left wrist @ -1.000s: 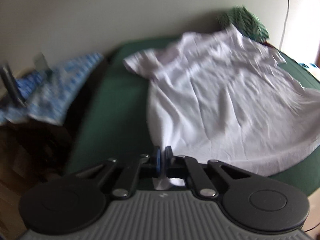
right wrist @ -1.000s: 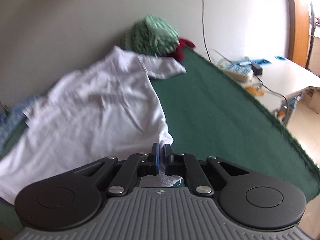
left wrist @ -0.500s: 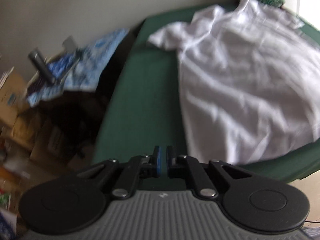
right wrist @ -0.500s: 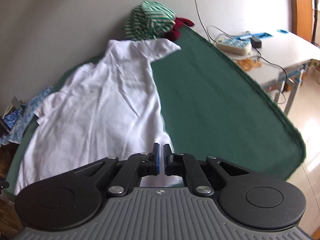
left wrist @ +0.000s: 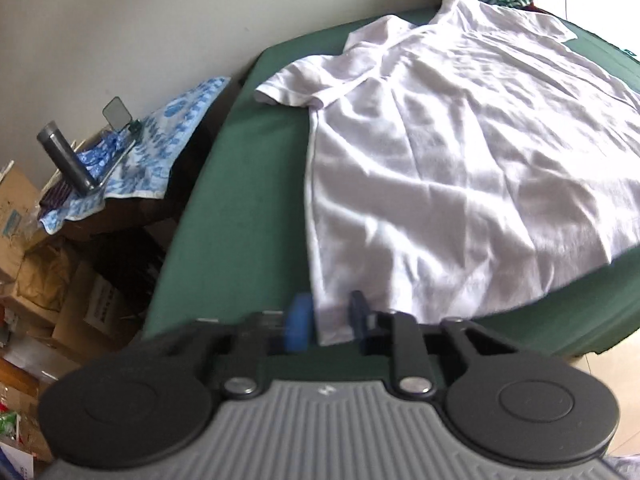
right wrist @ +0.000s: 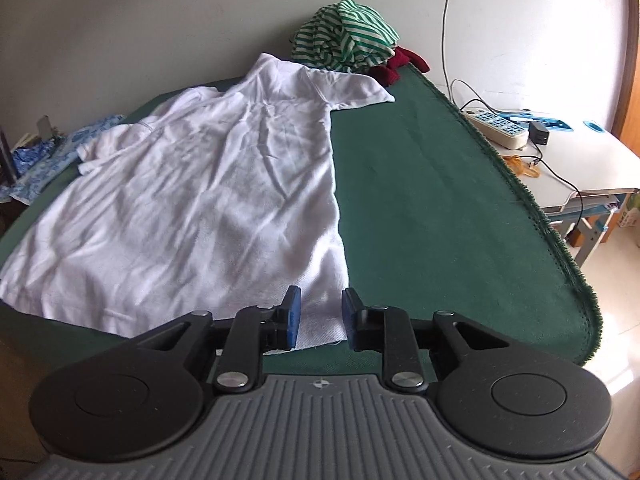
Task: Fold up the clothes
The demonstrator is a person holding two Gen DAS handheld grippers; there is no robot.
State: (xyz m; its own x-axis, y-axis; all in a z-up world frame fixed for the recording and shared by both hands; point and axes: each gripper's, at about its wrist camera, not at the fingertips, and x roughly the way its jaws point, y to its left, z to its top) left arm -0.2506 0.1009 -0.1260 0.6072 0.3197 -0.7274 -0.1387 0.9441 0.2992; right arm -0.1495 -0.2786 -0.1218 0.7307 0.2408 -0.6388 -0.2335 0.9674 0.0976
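Note:
A white short-sleeved shirt (left wrist: pixel 460 152) lies spread flat on the green table cover (left wrist: pixel 248 208), collar at the far end. It also shows in the right wrist view (right wrist: pixel 208 208). My left gripper (left wrist: pixel 328 316) is open at the shirt's near left hem corner, which lies between the fingers. My right gripper (right wrist: pixel 318 312) is open at the near right hem corner, which lies between its fingers. Neither gripper holds the cloth.
A green-striped garment (right wrist: pixel 344 40) and a red one (right wrist: pixel 400 64) are piled at the table's far end. A blue patterned cloth (left wrist: pixel 160 144) and a dark cylinder (left wrist: pixel 64 156) sit on a stand to the left. A power strip (right wrist: pixel 500 124) lies on a white desk at right.
Both grippers were shut on the hem corners, pulled the shirt flat toward the near edge, and have now opened and let go of the cloth.

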